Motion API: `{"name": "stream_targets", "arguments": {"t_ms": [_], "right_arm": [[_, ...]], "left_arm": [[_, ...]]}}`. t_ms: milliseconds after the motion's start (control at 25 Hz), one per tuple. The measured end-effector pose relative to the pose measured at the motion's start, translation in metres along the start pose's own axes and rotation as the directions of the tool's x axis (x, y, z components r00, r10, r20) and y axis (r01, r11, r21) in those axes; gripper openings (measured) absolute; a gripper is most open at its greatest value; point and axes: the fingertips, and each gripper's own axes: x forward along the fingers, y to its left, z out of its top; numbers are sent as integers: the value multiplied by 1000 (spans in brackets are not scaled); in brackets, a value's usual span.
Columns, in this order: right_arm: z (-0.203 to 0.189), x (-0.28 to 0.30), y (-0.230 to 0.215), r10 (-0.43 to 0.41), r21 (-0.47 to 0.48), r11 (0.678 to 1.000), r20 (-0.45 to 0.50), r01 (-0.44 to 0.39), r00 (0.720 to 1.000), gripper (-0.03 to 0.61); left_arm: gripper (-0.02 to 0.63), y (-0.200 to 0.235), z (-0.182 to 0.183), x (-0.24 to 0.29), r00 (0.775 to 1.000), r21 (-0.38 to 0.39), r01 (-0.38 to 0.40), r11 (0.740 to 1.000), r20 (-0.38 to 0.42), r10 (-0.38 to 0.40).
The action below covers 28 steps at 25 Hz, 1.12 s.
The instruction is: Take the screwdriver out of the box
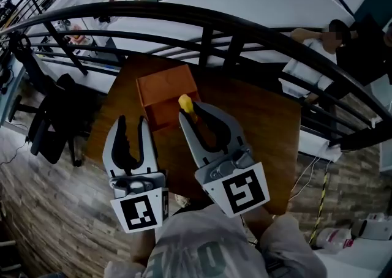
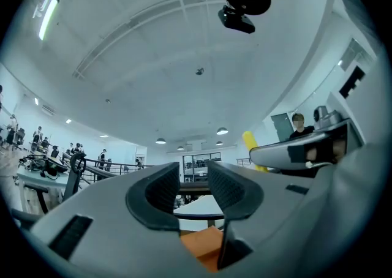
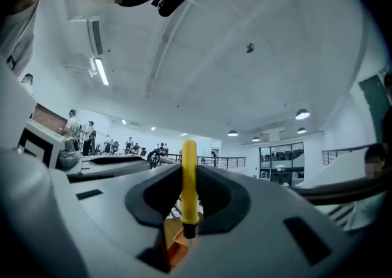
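The yellow-handled screwdriver (image 1: 185,104) stands upright between the jaws of my right gripper (image 1: 195,111), which is shut on it and held up above the table. In the right gripper view the screwdriver (image 3: 188,179) is clamped in my right gripper (image 3: 187,212), handle up and dark tip down. The open orange box (image 1: 164,95) lies below on the wooden table (image 1: 263,130); it also shows as the orange box (image 3: 176,245) under the jaws. My left gripper (image 1: 131,125) hovers to the left, open and holding nothing. Between my left gripper's (image 2: 195,188) jaws only the orange box (image 2: 202,247) shows below.
A black curved railing (image 1: 202,22) runs behind the table. A seated person (image 1: 318,56) is beyond it at the right. A black chair (image 1: 58,117) stands left of the table. A white bottle (image 1: 340,237) lies on the wooden floor at lower right.
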Motion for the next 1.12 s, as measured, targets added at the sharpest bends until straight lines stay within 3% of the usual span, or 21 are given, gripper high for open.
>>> {"name": "stream_targets", "arguments": {"t_ms": [200,360,800,1120], "right_arm": [[-4,-21,-7,-44,-18,999,18,44,999,78],[-4,-25,-11,-55,-12,998,24,55,998,78],[0,-24,-10,-38,3,999,46,37,998,78],[5,-19,-10,-28,-2,1000,60,28,998,78]], "left_arm": [[138,-7,11,-7,999,-12,15,1000,36,-14],[138,-9,6,-13,1000,1,14,1000,12,-14],[142,-7,13,-18,1000,10,3,1000,19,-3],[143,-5,28,-13,997,8,10,1000,77,-10]]}}
